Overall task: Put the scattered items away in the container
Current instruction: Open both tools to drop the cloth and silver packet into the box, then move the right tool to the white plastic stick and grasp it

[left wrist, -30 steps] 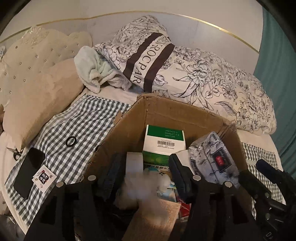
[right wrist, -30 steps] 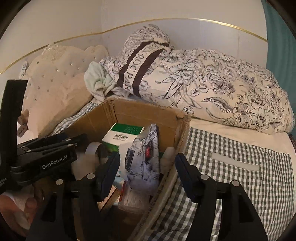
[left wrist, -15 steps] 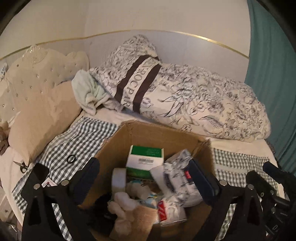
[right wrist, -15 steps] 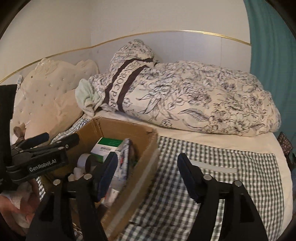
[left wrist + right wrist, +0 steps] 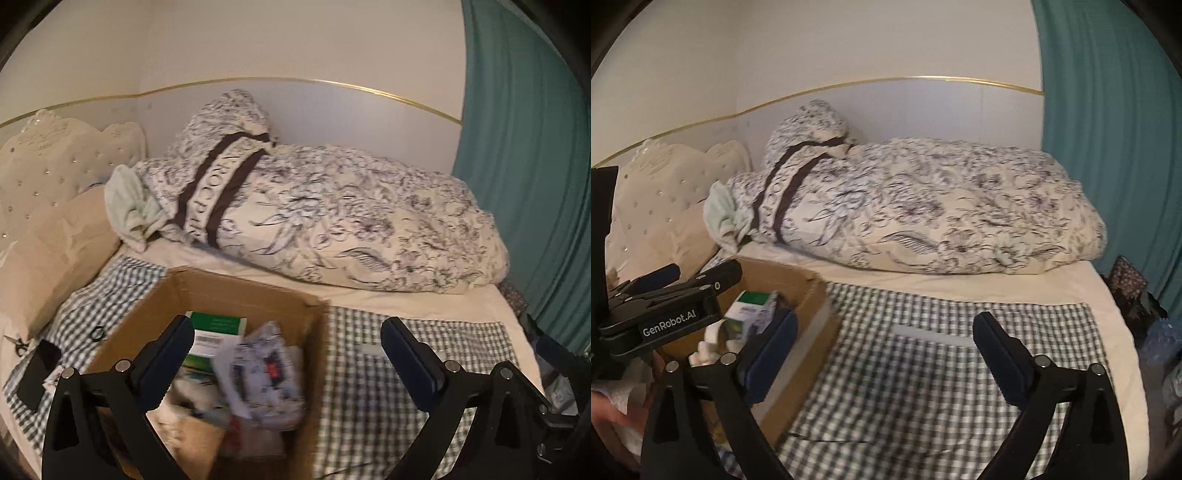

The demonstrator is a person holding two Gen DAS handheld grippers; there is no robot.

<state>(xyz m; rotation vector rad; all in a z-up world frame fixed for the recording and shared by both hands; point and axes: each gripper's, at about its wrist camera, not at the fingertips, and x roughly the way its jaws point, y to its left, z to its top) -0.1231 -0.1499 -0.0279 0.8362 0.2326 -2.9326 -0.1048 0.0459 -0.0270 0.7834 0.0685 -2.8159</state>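
The cardboard box (image 5: 236,295) is filled with small things on the checked blanket (image 5: 923,369). Above it, both tongs, left gripper (image 5: 288,354) and right gripper (image 5: 882,350), are being opened wide, with nothing held.

box (image 5: 236,295) on blanket (image 5: 406,369) | carton (image 5: 218,326) in box | duvet (image 5: 332,221) behind box | phone (image 5: 38,369) left of box

Both grippers point downward at a slant. The left gripper (image 5: 286,345) hangs above the cardboard box (image 5: 225,291), its jaws opening wide, gripping nothing. The right gripper (image 5: 884,338) hangs just right of the box, jaws also opening and empty. A hand (image 5: 605,413) shows left of the box.
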